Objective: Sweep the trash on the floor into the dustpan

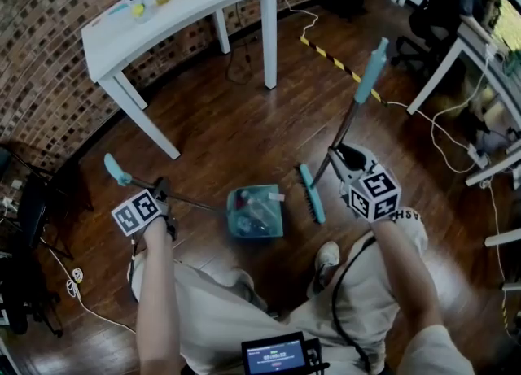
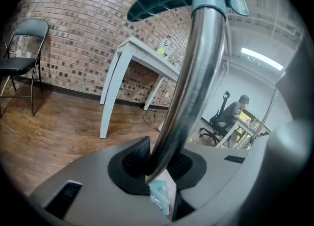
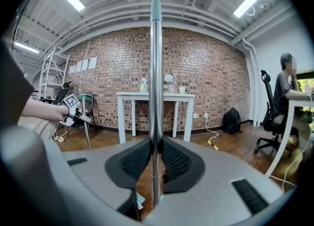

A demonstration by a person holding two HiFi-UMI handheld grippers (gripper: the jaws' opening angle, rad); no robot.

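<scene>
In the head view, the teal dustpan (image 1: 255, 212) sits on the wood floor (image 1: 244, 129) just below the middle of the frame. Its long handle (image 1: 191, 200) runs off to the left, where the left gripper (image 1: 163, 194) is clamped around it. Pale trash (image 1: 259, 207) already lies heaped inside the pan. Just to its right, with a narrow strip of floor between, stands the teal head (image 1: 310, 193) of the broom (image 1: 358, 93). The pole slants toward the upper right and the right gripper (image 1: 342, 155) is closed on its lower part. I can make out no loose scraps on the boards between head and pan. A white table (image 1: 187, 7) fills the upper left.

In the left gripper view, the jaws are pressed tight on the metal dustpan handle (image 2: 189, 87), which rises to a teal grip at the top of the frame. A sliver of the pan shows low at centre, below the jaws.

In the right gripper view, the jaws are shut on the broom pole (image 3: 155, 73), which runs straight up the middle. The left gripper (image 3: 73, 112) shows at mid-left.

The sweep looks close to done, probably at its last stroke. The next move would call for drawing the head leftward over the pan's lip while the left gripper keeps the pan flat against the floor, so nothing slides underneath.
</scene>
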